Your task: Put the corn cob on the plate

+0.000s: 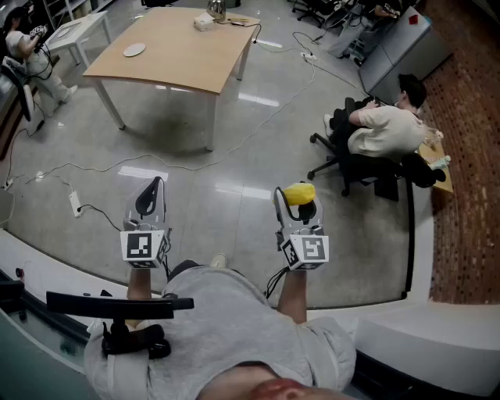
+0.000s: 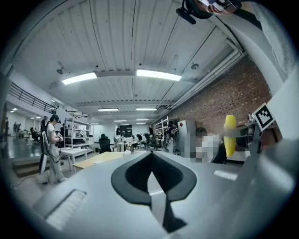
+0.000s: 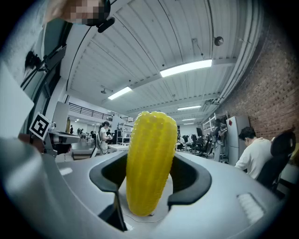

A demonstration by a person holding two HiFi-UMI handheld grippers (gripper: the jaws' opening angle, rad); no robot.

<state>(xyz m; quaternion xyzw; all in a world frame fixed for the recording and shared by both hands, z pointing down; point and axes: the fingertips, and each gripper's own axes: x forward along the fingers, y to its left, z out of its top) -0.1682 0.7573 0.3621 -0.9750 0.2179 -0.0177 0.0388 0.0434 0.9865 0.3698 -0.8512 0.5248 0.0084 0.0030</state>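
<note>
A yellow corn cob (image 3: 150, 163) stands upright between the jaws of my right gripper (image 3: 148, 156), which is shut on it and held level above the floor. From the head view the corn cob (image 1: 300, 193) shows at the tip of the right gripper (image 1: 291, 195). It also appears at the right of the left gripper view (image 2: 230, 135). My left gripper (image 1: 155, 184) is held level beside it, jaws shut with nothing in them (image 2: 152, 155). A small round plate (image 1: 134, 50) lies on the wooden table (image 1: 187, 55), well ahead of both grippers.
A person sits in a black office chair (image 1: 367, 160) to the right. Cables and a power strip (image 1: 75, 204) trail across the shiny floor. A white table (image 1: 78, 31) and a standing person (image 1: 31, 58) are at the far left. A small box (image 1: 204, 23) rests on the wooden table.
</note>
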